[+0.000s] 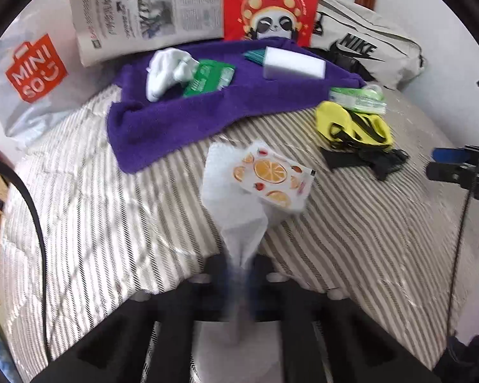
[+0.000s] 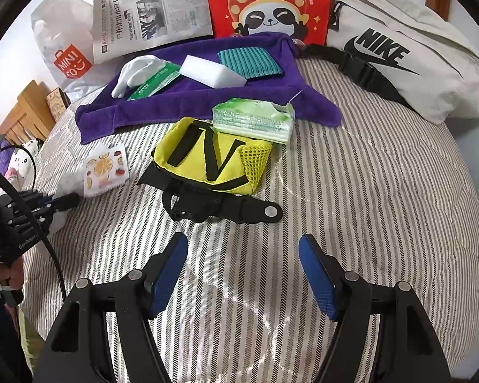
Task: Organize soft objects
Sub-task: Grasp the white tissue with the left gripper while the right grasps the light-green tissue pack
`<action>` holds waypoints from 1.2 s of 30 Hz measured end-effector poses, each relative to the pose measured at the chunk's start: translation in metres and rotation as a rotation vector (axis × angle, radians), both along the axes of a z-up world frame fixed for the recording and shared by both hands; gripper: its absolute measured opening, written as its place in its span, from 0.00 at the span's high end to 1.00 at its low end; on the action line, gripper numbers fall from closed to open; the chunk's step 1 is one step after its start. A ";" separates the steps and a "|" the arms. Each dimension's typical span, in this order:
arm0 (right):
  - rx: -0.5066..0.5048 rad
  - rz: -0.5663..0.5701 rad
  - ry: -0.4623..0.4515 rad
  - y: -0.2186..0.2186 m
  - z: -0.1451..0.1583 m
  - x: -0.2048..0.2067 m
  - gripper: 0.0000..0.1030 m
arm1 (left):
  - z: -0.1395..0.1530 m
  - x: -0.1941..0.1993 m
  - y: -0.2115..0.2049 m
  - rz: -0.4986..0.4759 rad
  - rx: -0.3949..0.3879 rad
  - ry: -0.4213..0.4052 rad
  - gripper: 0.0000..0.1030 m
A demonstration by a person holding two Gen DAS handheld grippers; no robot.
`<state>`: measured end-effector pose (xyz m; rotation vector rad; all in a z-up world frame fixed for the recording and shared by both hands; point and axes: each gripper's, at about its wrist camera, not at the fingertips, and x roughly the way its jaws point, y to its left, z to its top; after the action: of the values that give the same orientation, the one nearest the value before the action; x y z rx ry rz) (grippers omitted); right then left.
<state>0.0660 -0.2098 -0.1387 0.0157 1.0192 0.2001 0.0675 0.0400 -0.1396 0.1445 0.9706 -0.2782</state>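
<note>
My left gripper point(image 1: 239, 271) is shut on a white tissue point(image 1: 239, 210) pulled from a fruit-print tissue pack point(image 1: 271, 175), held over the striped bed; the pack also shows in the right wrist view point(image 2: 103, 169). A purple towel point(image 1: 175, 118) lies at the back with a white glove point(image 1: 166, 70), a green wipes pack point(image 1: 207, 78), a white sponge point(image 1: 292, 63) and a teal cloth point(image 2: 250, 62) on it. My right gripper point(image 2: 242, 265) is open and empty, just short of a yellow pouch point(image 2: 207, 156) with a green tissue pack point(image 2: 255, 121) behind it.
A newspaper point(image 1: 147, 12), a red panda bag point(image 1: 271, 3), a white Nike bag point(image 2: 408, 54) and a Miniso plastic bag point(image 1: 32, 73) line the back of the bed. Wooden furniture point(image 2: 25, 115) stands at the left. The left gripper shows in the right wrist view point(image 2: 48, 204).
</note>
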 end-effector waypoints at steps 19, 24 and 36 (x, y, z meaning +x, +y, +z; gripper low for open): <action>0.081 -0.110 -0.039 -0.007 0.013 0.067 0.26 | 0.010 -0.002 0.043 0.148 0.011 0.012 0.95; 0.141 -0.174 -0.012 -0.001 0.005 0.096 0.25 | -0.002 -0.002 0.042 0.129 0.015 0.041 0.95; 0.084 -0.225 0.010 0.020 -0.017 0.133 0.26 | -0.002 0.003 0.037 0.085 0.003 0.042 0.94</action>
<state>0.1995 -0.1895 -0.1556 0.2074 1.0105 0.0370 0.0701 0.0770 -0.1411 0.0998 1.0165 -0.2023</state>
